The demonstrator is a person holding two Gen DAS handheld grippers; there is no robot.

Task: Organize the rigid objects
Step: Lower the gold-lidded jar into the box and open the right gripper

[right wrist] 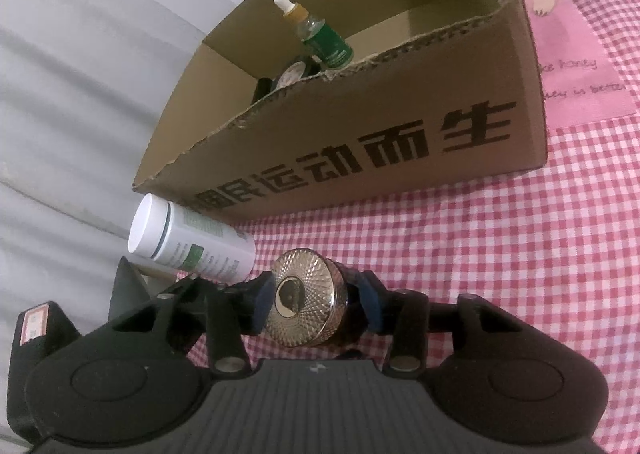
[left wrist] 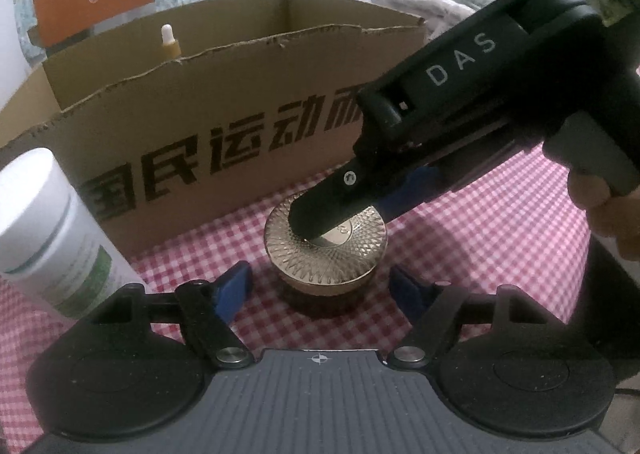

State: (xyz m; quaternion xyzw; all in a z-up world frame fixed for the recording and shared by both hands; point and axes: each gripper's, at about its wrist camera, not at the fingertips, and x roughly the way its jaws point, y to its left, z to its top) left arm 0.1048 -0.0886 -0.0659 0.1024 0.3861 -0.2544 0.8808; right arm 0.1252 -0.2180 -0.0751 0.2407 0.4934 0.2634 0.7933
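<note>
A round jar with a gold faceted lid stands on the pink checked cloth in front of the cardboard box. My right gripper is closed on this jar, its blue pads against both sides; in the left wrist view it comes in from the upper right over the lid. My left gripper is open, its fingers wide on either side of the jar without touching it.
A white bottle with a green label stands at the left, also in the right wrist view. In the box are a green dropper bottle and dark round items. A pink printed cloth panel lies at the right.
</note>
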